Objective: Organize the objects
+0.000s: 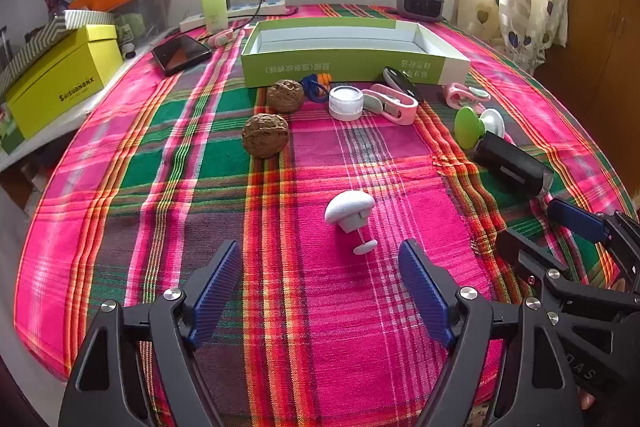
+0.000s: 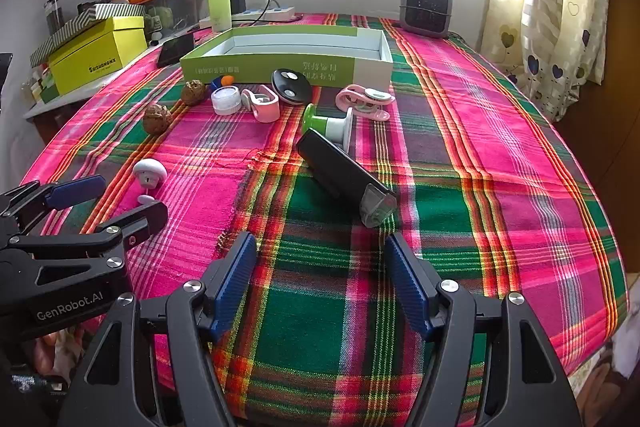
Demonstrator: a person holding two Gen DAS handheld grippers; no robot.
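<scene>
The desk's pink-and-green plaid cloth (image 2: 460, 155) lies bare toward its right edge. The shallow green cardboard tray (image 1: 348, 61) sits behind the clutter. A black oblong device (image 2: 340, 171) lies ahead of the wide, empty right claw (image 2: 320, 279). A white mushroom-shaped knob (image 1: 350, 213) lies ahead of the wide, empty left claw (image 1: 320, 287).

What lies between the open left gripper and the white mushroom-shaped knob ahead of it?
Only bare plaid cloth separates the left gripper from the white mushroom-shaped knob, seen in the left wrist view.

Right gripper (image 2: 320, 267): jaws wide, nothing between them. Black cylinder (image 2: 340, 175) lying on plaid cloth (image 2: 500, 167) ahead. Green tray (image 2: 280, 67) beyond.
</scene>
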